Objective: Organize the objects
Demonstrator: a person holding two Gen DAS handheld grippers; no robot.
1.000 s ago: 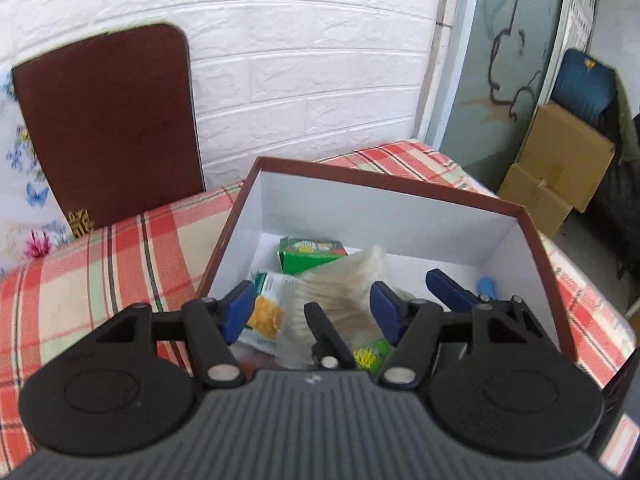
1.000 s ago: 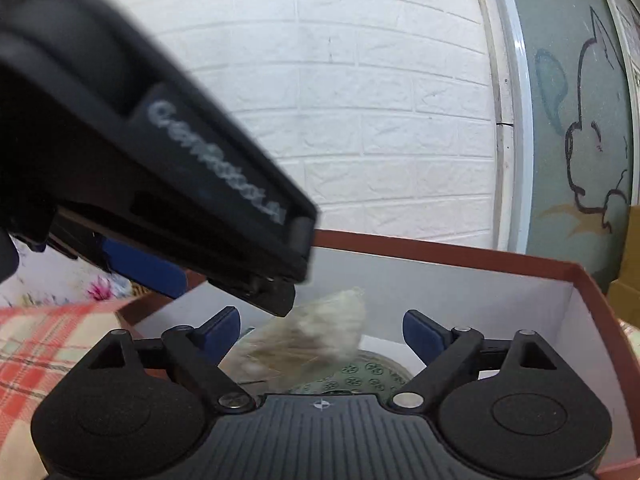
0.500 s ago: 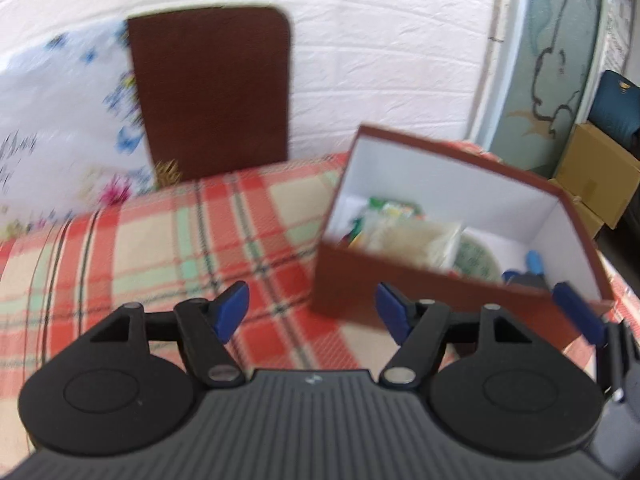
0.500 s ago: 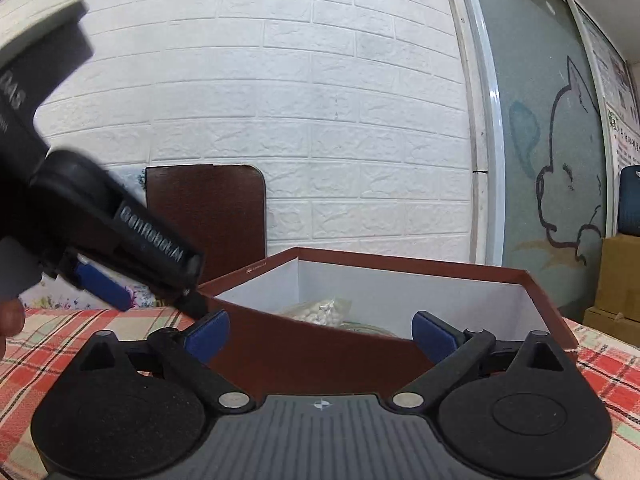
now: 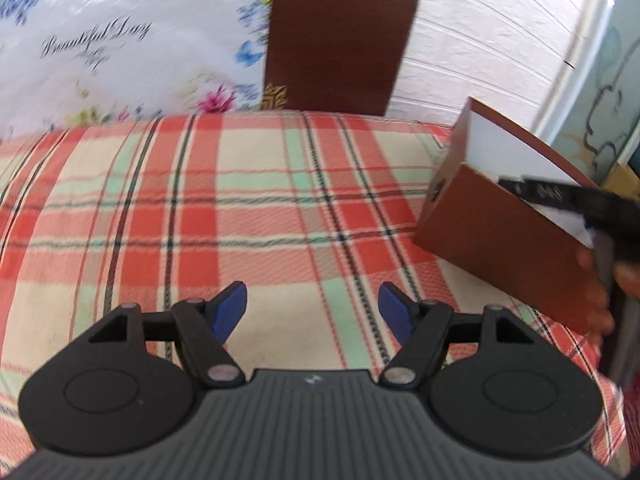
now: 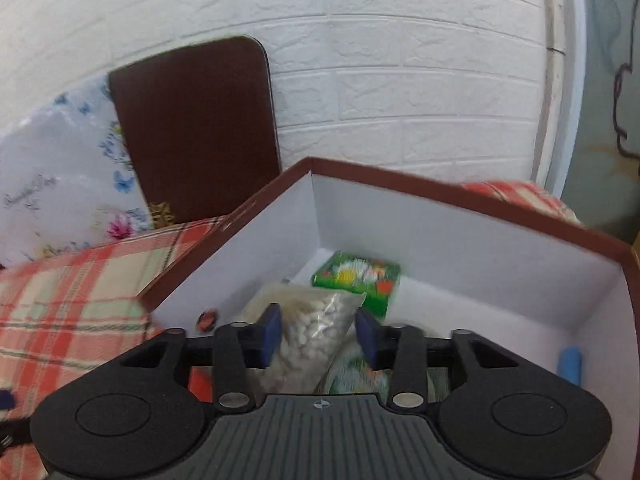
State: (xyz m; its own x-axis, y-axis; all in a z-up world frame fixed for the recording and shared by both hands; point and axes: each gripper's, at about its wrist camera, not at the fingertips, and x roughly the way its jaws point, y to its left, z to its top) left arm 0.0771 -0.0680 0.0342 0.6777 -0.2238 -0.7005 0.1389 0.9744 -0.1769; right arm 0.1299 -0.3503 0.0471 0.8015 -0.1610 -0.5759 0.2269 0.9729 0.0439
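Clear plastic bean bag (image 6: 308, 332) sat between the right gripper (image 6: 318, 334)'s spread, non-gripping pads; closing off-centre risked slippage. Left gripper (image 5: 312, 312) was spread, empty.

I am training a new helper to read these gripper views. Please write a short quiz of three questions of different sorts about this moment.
1. True or false: the left gripper holds an item.
2. Which item lies between the fingers of the right gripper? A) green packet B) clear bag of white pieces C) blue item
3. Fill in: the brown box stands on a ____ cloth.

Key: 1 false; 2 B; 3 plaid.
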